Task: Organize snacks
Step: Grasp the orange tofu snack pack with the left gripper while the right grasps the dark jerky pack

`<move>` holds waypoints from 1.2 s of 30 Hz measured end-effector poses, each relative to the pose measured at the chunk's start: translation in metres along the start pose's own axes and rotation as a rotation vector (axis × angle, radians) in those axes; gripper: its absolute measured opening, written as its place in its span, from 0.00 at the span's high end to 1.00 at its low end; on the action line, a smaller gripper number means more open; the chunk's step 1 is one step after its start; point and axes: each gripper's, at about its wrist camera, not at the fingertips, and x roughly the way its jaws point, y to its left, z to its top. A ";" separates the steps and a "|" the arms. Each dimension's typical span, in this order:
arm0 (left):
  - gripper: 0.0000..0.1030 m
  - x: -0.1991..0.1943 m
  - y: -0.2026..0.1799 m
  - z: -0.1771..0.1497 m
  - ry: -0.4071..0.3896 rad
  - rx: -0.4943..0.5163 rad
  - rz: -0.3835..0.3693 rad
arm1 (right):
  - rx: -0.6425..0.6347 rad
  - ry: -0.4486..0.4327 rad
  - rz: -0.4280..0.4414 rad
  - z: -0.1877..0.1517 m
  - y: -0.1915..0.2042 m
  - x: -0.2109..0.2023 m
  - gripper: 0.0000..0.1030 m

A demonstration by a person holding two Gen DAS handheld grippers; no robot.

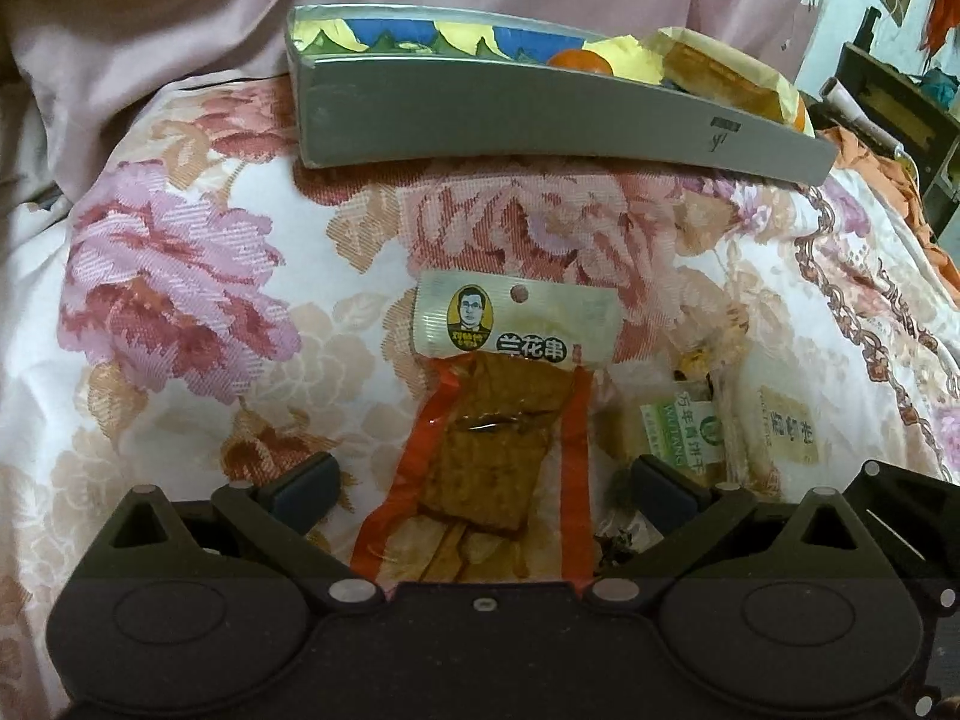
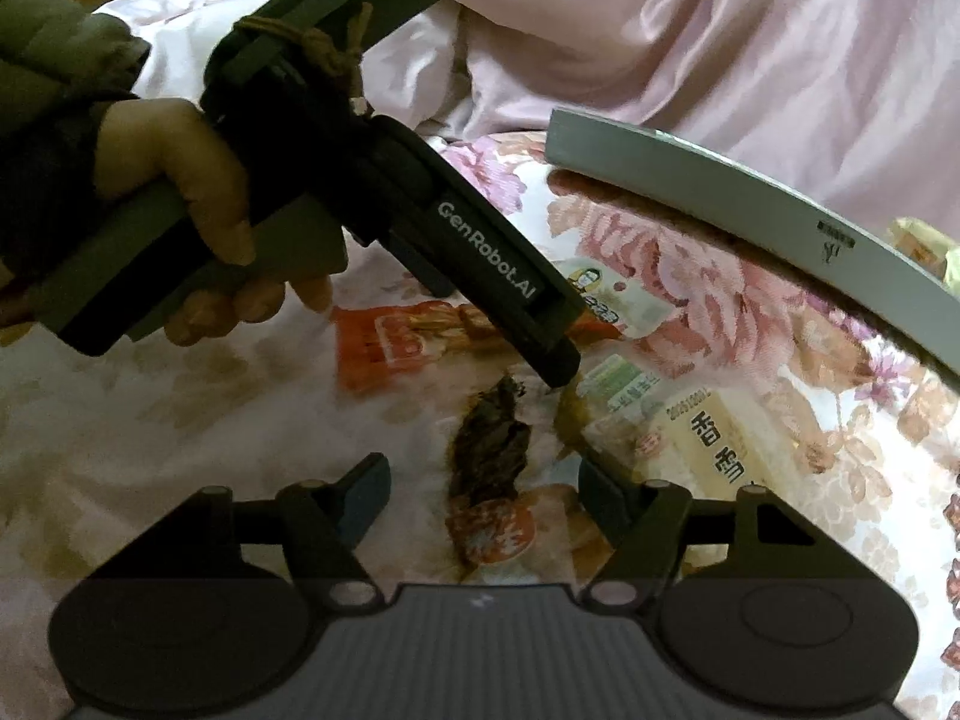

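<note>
An orange-edged packet of brown tofu skewers (image 1: 492,450) lies on the floral bedspread. My left gripper (image 1: 486,489) stands open astride its lower half, with both pads clear of it. In the right wrist view a hand (image 2: 180,192) holds that gripper, and its fingers (image 2: 558,360) point down at the same packet (image 2: 414,336). A clear packet with dark contents and a red label (image 2: 489,450) lies between the pads of my right gripper (image 2: 486,498), which is open. The grey box (image 1: 540,126) stands further back and holds an orange (image 1: 579,63) and a yellow-wrapped cake (image 1: 720,75).
A green-labelled packet (image 2: 618,384) and a pale yellow packet (image 2: 720,444) lie to the right of the grippers, near the grey box (image 2: 720,204). A pink quilt (image 1: 150,30) is heaped behind the box. Dark furniture (image 1: 900,108) stands beyond the bed's right edge.
</note>
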 end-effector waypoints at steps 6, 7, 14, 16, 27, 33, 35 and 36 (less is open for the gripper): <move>0.16 -0.007 -0.003 -0.005 0.024 -0.002 0.012 | 0.010 0.023 -0.001 0.002 0.001 0.001 0.45; 0.19 -0.010 -0.003 -0.006 0.027 -0.014 0.012 | 0.002 0.027 -0.006 0.003 0.003 0.001 0.49; 0.26 -0.025 -0.004 -0.017 0.055 -0.096 0.019 | 0.019 0.071 0.002 0.006 0.004 -0.004 0.49; 0.26 -0.028 -0.009 -0.019 0.068 -0.095 0.026 | -0.006 0.095 0.002 0.007 0.006 -0.006 0.49; 0.10 -0.003 -0.027 -0.002 0.095 -0.113 0.120 | -0.138 0.141 -0.030 0.001 0.019 -0.029 0.49; 0.26 -0.001 -0.035 -0.003 0.128 -0.008 0.151 | -0.160 0.139 -0.023 0.000 0.024 -0.027 0.49; 0.34 -0.006 -0.034 -0.004 0.124 -0.013 0.146 | -0.151 0.134 -0.020 0.000 0.025 -0.027 0.49; 0.35 -0.008 -0.033 -0.005 0.125 -0.020 0.147 | -0.149 0.133 -0.019 0.000 0.025 -0.027 0.49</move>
